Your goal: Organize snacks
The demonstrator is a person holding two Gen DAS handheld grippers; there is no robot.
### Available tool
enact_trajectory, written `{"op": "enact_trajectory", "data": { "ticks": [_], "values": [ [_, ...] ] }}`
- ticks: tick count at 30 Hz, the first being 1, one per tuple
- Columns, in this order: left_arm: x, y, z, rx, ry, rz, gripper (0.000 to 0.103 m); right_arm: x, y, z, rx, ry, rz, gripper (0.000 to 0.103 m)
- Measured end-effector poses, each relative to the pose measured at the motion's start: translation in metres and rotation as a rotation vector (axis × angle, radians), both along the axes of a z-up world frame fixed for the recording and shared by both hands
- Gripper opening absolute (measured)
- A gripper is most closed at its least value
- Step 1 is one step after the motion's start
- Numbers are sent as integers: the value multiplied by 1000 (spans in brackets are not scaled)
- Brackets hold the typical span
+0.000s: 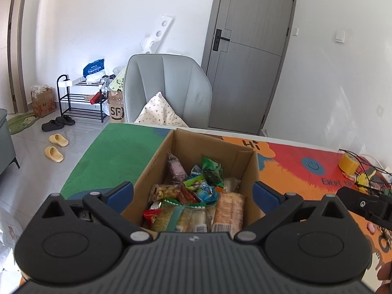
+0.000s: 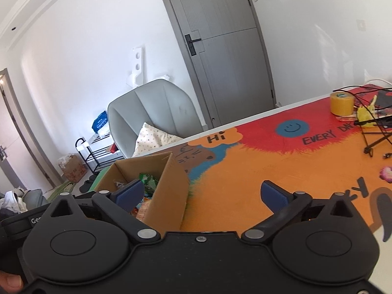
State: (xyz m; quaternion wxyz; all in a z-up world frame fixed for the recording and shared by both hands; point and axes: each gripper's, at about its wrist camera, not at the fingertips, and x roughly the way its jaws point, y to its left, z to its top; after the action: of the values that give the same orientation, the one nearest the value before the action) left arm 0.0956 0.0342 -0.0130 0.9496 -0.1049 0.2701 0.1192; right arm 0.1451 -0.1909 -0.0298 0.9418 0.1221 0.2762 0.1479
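**Inspector A:** Room noted: white walls, grey door (image 1: 247, 54), grey padded chair (image 1: 169, 85) with a spotted cushion behind the counter (image 2: 245, 171). The counter carries a bright printed mat, smooth and flat, in green, orange and red. A roll of yellow tape (image 2: 341, 103) and loose black cables lie toward its far right corner.

**Inspector B:** And the task's things?

**Inspector A:** The snacks (image 1: 196, 196) all lie inside an open cardboard box (image 1: 156, 156), set near the front edge of the counter where the green meets the orange. I see none loose on the mat in either view. Whether they were gathered there or are to be sorted out of it, this scene fits both.

**Inspector B:** Tools?

**Inspector A:** Left tool (image 1: 193, 192) hangs above the box with jaws spread wide, straddling nearly its full width, and holds nothing. Right tool (image 2: 202, 193) also stands wide and unladen, over the box's right wall and the bare orange mat beside it.

**Inspector B:** Handling remarks?

**Inspector A:** Packets are glossy crinkled film: slippery, pillow-shaped, piled at angles and overlapping. In my judgement, any grip should take a flat sealed end or the narrow width of a long bar, one packet at a time. The box walls are thin corrugated board, upright, with a raw edge; keep the jaws clear of them, as the box looks light enough to shift.
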Motion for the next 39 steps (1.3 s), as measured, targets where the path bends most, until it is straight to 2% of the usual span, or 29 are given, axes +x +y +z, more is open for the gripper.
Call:
{"op": "enact_trajectory", "data": {
  "ticks": [11, 19, 25, 34, 39],
  "values": [
    [-27, -20, 10, 67, 17, -53, 103, -30, -21, 9, -39, 1, -89, 103],
    [-57, -19, 22, 93, -3, -85, 103, -57, -27, 22, -31, 15, -89, 103],
    [-68, -18, 26, 126, 18, -126, 103, -73, -30, 29, -89, 15, -99, 103],
    [-81, 1, 39, 124, 11, -102, 103, -95, -47, 37, -126, 11, -137, 103],
    [-88, 7, 43, 147, 24, -91, 103, -102, -50, 41, -122, 4, -124, 103]
  ]
}}
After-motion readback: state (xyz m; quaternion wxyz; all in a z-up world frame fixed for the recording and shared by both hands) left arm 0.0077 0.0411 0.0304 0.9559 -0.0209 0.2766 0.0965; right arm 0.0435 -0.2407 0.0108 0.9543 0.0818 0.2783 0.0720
